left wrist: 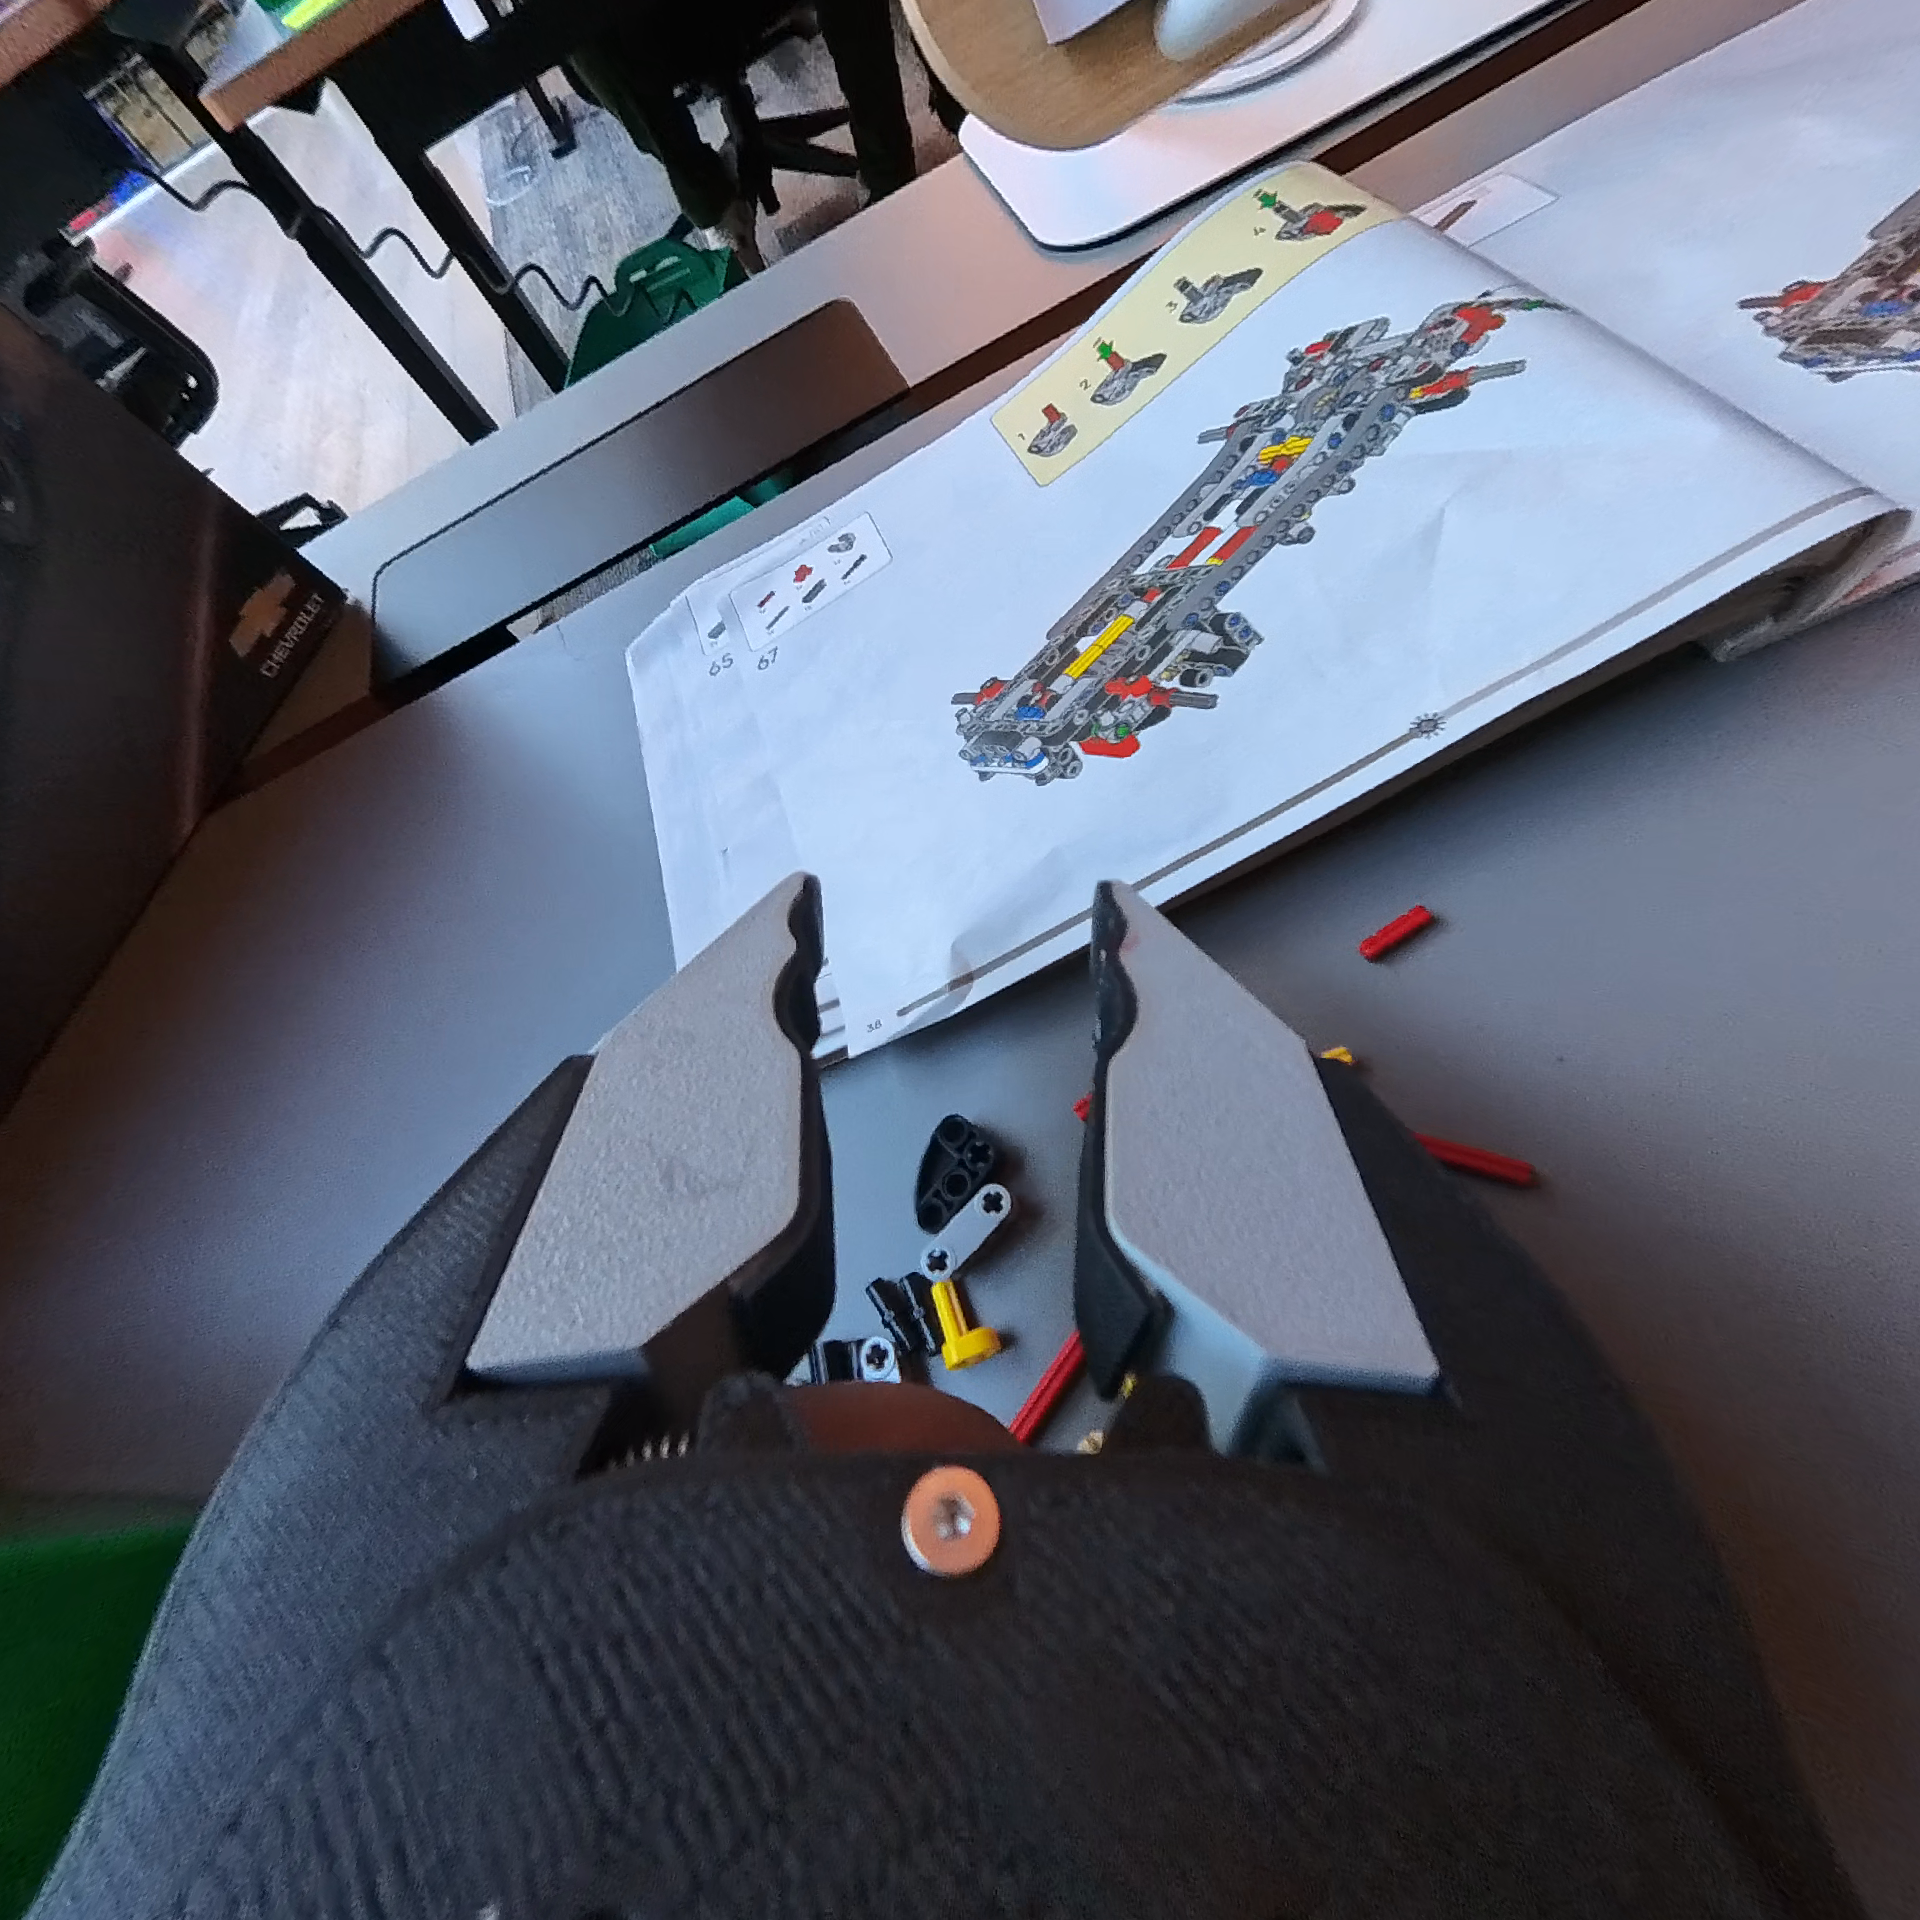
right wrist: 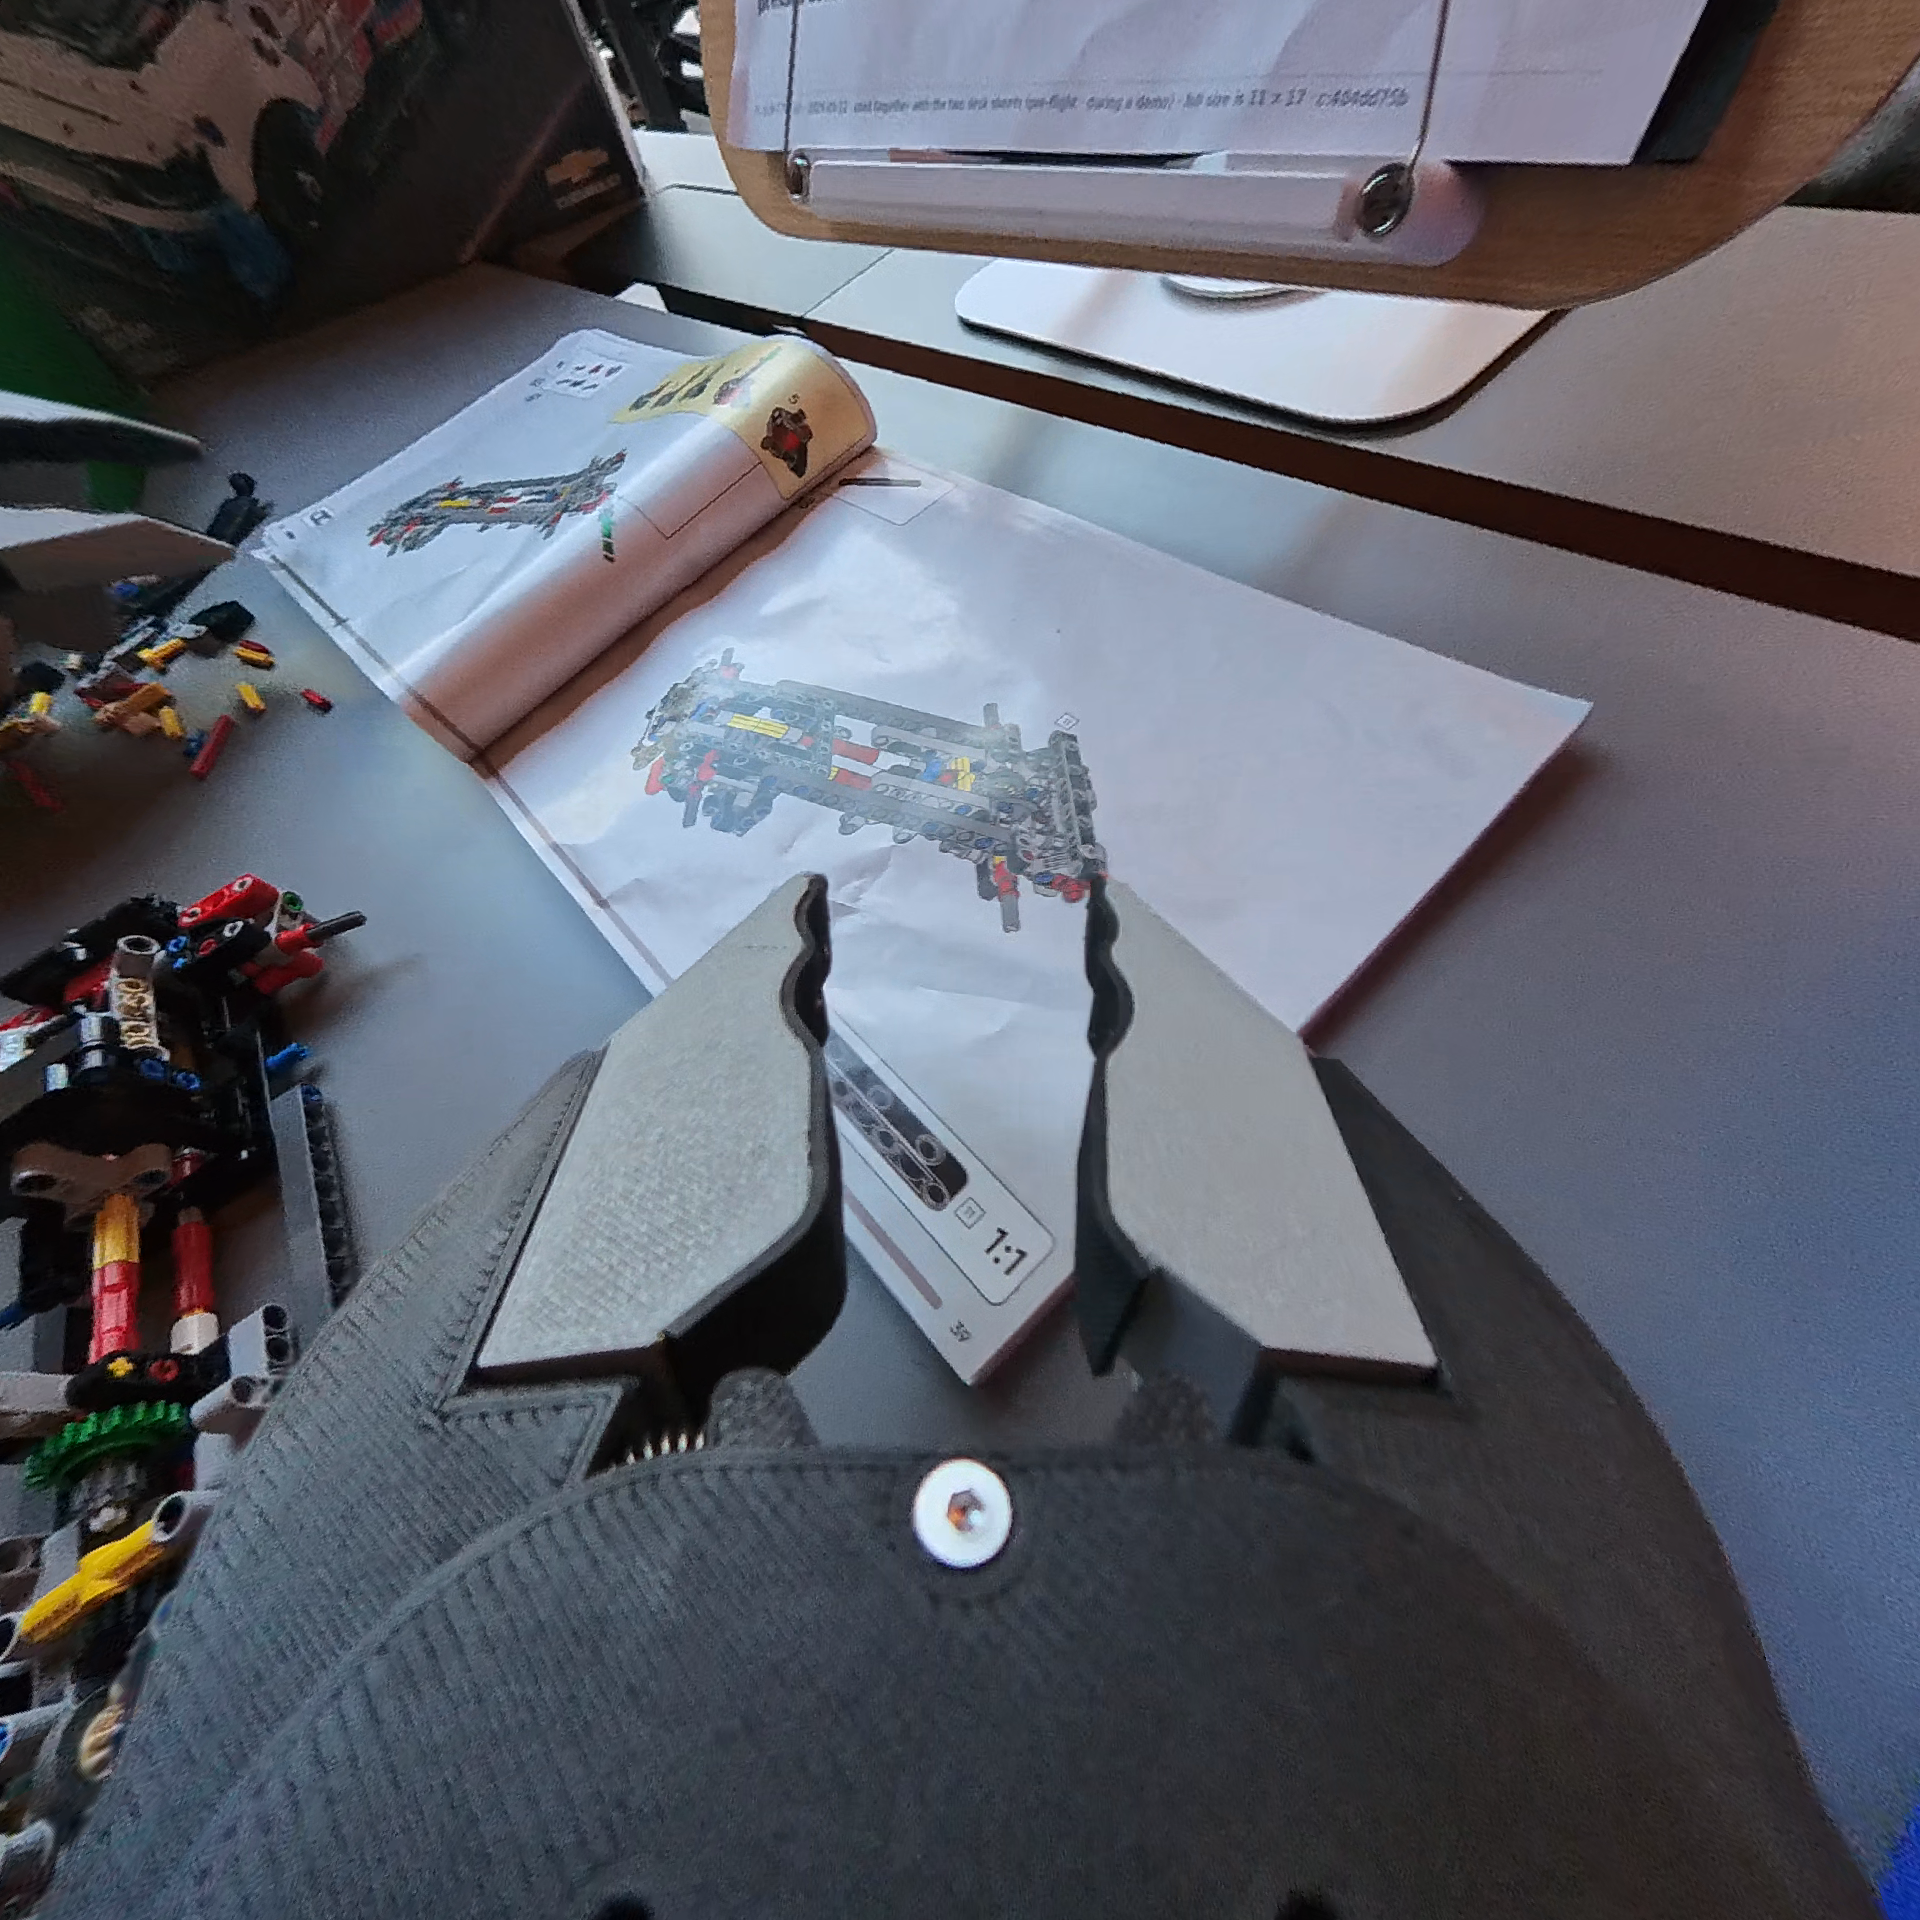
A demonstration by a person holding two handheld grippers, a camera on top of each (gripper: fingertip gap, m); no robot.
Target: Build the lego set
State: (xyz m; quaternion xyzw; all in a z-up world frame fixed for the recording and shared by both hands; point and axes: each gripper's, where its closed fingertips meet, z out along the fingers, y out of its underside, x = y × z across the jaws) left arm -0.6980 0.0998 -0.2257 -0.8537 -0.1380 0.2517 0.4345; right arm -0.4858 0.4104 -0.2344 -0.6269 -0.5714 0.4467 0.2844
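Booklet corner under right tool, seemingly.

I see a matt grey counter, a smooth paper instruction booklet, glossy plastic building pieces, and my left hand-held gripper in rough ribbed black plastic.

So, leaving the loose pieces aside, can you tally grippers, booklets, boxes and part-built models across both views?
Grippers: 2, the left gripper and the right gripper, both open with nothing between the fingers.
Booklets: 1, lying open on the desk.
Boxes: 1, dark.
Part-built models: 1, as far as it shows.
Total: 5
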